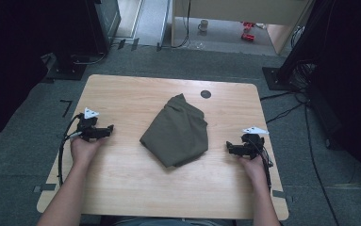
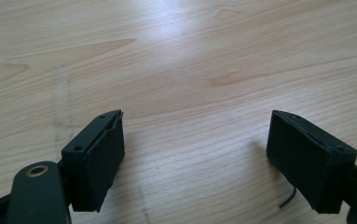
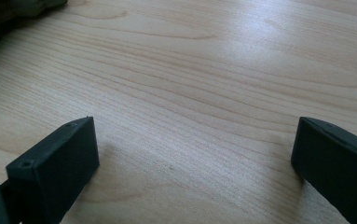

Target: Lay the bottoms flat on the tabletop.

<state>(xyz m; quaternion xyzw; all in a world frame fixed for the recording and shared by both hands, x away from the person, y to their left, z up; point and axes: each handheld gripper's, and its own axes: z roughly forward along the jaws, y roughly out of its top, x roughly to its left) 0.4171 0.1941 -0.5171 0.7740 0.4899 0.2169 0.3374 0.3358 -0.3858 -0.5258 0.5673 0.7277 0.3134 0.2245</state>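
Lying near the middle of the wooden table [image 1: 121, 188] is an olive-green cloth [image 1: 177, 132], loosely folded into a rumpled bundle with one corner pointing toward the far edge. A small dark round disc [image 1: 206, 94] is sitting on the tabletop just beyond it, apart from the fabric.

The person's left hand [image 1: 85, 149] is holding the left gripper [image 1: 106, 130] to the left of the cloth, well apart from it, jaws pointing toward the bundle. In the left gripper view its jaws are standing wide apart over bare wood, nothing between them [image 2: 195, 140].

The right hand [image 1: 252, 164] is holding the right gripper [image 1: 230, 148] on the opposite side of the cloth, near its right edge but not touching. In the right gripper view the jaws are likewise spread wide over bare grain [image 3: 195, 154], and a bit of the green fabric [image 3: 17, 9] is showing at the upper left corner.

Both forearms are coming in from the near edge of the table.
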